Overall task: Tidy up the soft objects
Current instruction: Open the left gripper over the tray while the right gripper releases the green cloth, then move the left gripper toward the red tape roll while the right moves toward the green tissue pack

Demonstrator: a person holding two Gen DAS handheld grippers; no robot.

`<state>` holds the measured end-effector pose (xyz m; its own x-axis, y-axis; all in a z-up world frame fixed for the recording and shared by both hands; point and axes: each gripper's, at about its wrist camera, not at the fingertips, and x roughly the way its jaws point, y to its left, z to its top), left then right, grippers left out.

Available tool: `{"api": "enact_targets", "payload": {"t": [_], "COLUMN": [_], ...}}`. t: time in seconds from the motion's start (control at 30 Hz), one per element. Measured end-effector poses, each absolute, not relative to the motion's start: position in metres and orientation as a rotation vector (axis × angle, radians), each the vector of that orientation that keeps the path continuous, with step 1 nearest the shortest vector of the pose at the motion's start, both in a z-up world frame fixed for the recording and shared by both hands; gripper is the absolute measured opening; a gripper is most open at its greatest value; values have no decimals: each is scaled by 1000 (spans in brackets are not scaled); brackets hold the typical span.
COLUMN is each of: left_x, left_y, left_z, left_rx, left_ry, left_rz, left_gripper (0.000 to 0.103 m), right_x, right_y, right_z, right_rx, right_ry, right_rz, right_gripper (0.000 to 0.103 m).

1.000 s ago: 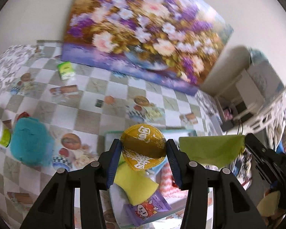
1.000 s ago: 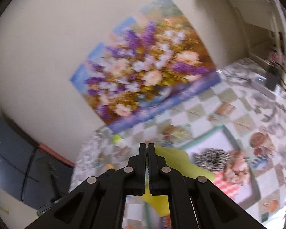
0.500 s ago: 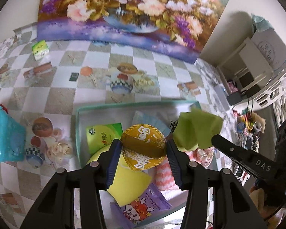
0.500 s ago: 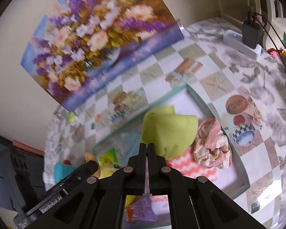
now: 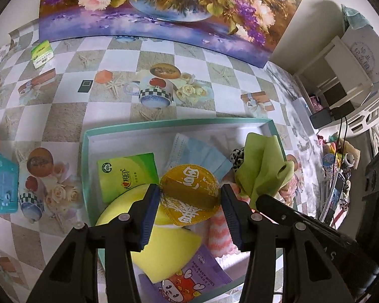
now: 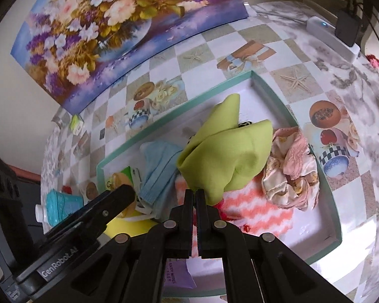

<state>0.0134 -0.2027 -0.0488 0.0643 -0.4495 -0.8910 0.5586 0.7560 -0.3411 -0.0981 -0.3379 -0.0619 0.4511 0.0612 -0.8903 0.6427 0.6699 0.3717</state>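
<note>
My left gripper [image 5: 190,197] is shut on a round yellow snack packet [image 5: 189,194] and holds it over the teal-rimmed box [image 5: 164,123]. My right gripper [image 6: 195,192] is shut on a green cloth [image 6: 224,156], which hangs into the box's middle; the cloth also shows in the left wrist view [image 5: 262,169]. In the box lie a blue face mask [image 5: 199,151], a green tissue pack [image 5: 126,174], a yellow sponge [image 5: 161,247], a purple wipes pack [image 5: 192,280], an orange-white striped cloth [image 6: 252,209] and a pink satin scrunchie [image 6: 290,174].
The box stands on a checked tablecloth [image 5: 63,106]. A flower painting [image 5: 164,7] leans on the wall behind. A turquoise container [image 5: 0,179] sits left of the box. A small green pack [image 5: 41,53] lies far left. A white power strip [image 6: 333,38] lies at far right.
Both grippers have moved down towards the box. The green cloth has come down from above the box and now hangs into it. The yellow packet stays gripped.
</note>
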Motion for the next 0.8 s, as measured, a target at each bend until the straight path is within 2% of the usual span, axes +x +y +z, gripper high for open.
{"api": "enact_targets", "payload": {"t": [0.07, 0.1, 0.17, 0.43, 0.5, 0.53, 0.6, 0.63, 0.67, 0.8], "left_x": [14, 14, 15, 20, 23, 24, 28, 29, 31, 40], "left_y": [-203, -203, -203, -190, -185, -183, -176, -173, -171, -159], "left_z": [-48, -46, -43, -19, -13, -11, -7, -5, -5, -4], "left_rx": [102, 100, 88, 89, 95, 97, 99, 100, 103, 111], "left_ry": [1305, 1307, 1310, 1286, 1275, 1270, 1248, 1240, 1232, 1203], "left_rz": [-758, -756, -753, -714, -691, -683, -659, -650, -636, -575], "left_gripper": [55, 62, 69, 74, 82, 85, 89, 89, 90, 94], "right_x": [-98, -98, -97, -103, -105, -105, -105, -105, -105, -102], "right_y": [-337, -337, -336, -332, -331, -330, -328, -328, -327, -327], "right_z": [-59, -56, -51, -17, -9, -6, -1, 1, 2, -1], "right_rx": [768, 761, 745, 688, 673, 666, 650, 645, 637, 622], "right_ry": [1058, 1057, 1048, 994, 980, 977, 971, 968, 965, 987], "right_rz": [-413, -419, -430, -457, -464, -468, -474, -476, -481, -490], "right_gripper": [6, 6, 6, 6, 7, 11, 32, 49, 54, 57]}}
